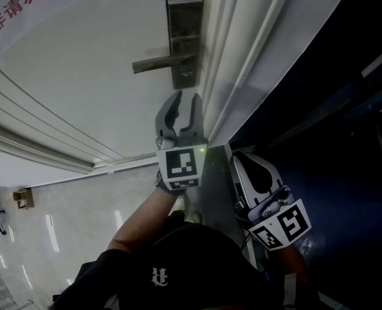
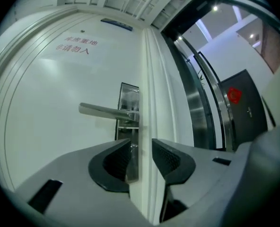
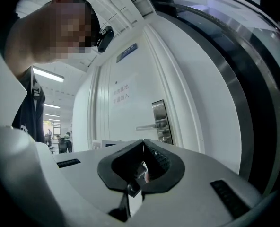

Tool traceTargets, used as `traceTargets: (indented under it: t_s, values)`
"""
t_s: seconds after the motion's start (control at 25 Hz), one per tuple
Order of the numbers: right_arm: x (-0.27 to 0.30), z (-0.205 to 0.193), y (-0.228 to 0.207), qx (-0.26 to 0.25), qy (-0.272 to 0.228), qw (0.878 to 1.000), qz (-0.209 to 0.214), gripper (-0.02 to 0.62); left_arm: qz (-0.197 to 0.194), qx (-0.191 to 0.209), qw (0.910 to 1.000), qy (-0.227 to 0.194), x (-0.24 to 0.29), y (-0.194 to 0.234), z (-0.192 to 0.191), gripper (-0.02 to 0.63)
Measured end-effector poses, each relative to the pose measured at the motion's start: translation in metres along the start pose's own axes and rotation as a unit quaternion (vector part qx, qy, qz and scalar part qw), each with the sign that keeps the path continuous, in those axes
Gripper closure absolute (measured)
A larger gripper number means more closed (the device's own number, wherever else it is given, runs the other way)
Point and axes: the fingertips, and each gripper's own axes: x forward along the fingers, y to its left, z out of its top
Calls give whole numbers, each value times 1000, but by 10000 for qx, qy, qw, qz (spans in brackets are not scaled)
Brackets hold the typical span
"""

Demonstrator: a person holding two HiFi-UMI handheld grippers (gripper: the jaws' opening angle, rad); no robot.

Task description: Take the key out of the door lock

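A metal lock plate with a lever handle sits on the white door. I cannot make out a key on the plate in any view. My left gripper points at the plate's lower end from a short way off. Its jaws stand open and empty. In the left gripper view the plate, the handle and the door's edge show through the gap of the left gripper. My right gripper hangs lower, by the door frame, its tips shut together. Something small and shiny sits behind them; I cannot tell what.
A notice in red print hangs on the door. The white door frame runs beside the lock, with a dark glass wall past it. Glossy floor lies below. Far off, people stand in a lit hall.
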Motion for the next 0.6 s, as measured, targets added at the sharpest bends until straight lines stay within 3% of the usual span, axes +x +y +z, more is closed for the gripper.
traceTargets:
  t_s: [0.12, 0.6]
  values:
    - [10, 7, -9, 23, -82, 10000, 22, 578, 164, 14, 9999, 50, 22, 7, -4, 439]
    - [24, 20, -28, 250, -336, 9991, 58, 578, 925, 245, 9953, 163, 74, 25, -22, 434]
